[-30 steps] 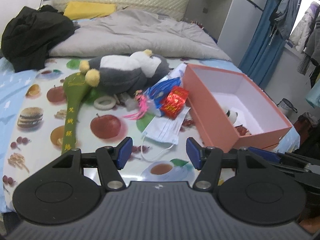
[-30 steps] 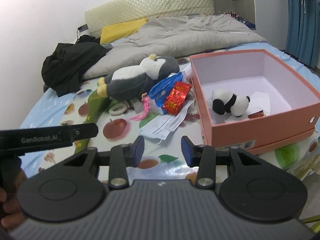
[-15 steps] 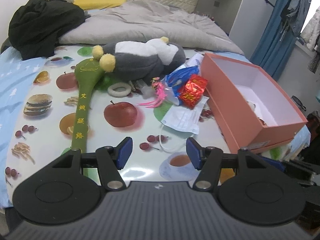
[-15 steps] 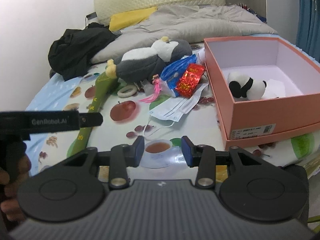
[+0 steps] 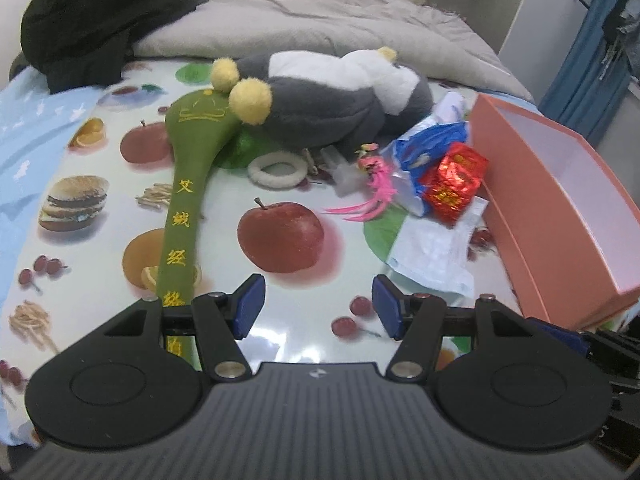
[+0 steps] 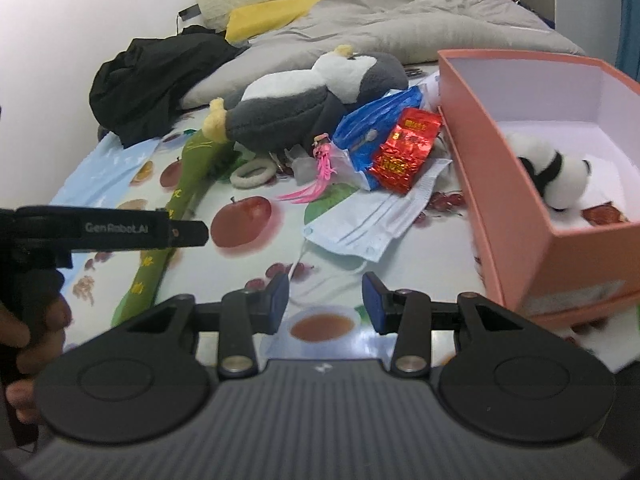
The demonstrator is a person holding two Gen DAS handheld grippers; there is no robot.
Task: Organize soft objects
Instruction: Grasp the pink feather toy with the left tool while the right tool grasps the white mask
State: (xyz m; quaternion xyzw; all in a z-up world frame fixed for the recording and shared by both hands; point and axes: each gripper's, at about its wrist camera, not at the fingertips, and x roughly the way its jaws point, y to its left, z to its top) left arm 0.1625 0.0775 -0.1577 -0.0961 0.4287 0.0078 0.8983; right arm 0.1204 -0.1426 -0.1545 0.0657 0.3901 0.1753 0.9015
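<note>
Left tongs point(image 5: 318, 306): I see them gaping wide, nothing between, above the fruit-print sheet point(image 5: 120, 208) on the bed.
Right tongs point(image 6: 325, 303): narrower gap, empty, over the printed teacup.
Grey-and-white plush penguin point(image 5: 332, 96): lying on its side, its yellow feet touching the green fabric paddle point(image 5: 188, 184).
Small black-and-white plush panda point(image 6: 556, 176): inside the open salmon-pink cardboard box point(image 6: 516, 216).
Pale blue face mask point(image 6: 372, 220): flat, just beside the box.

1. The right gripper point(image 6: 323, 303) hangs over the bed's fruit-print cloth point(image 6: 248, 276), jaws apart with nothing between them.
2. Ahead lie a face mask point(image 6: 372, 220), a red foil packet point(image 6: 404, 156) and a grey plush penguin point(image 6: 304, 100).
3. A plush panda point(image 6: 560, 176) sits inside the pink box point(image 6: 516, 216).
</note>
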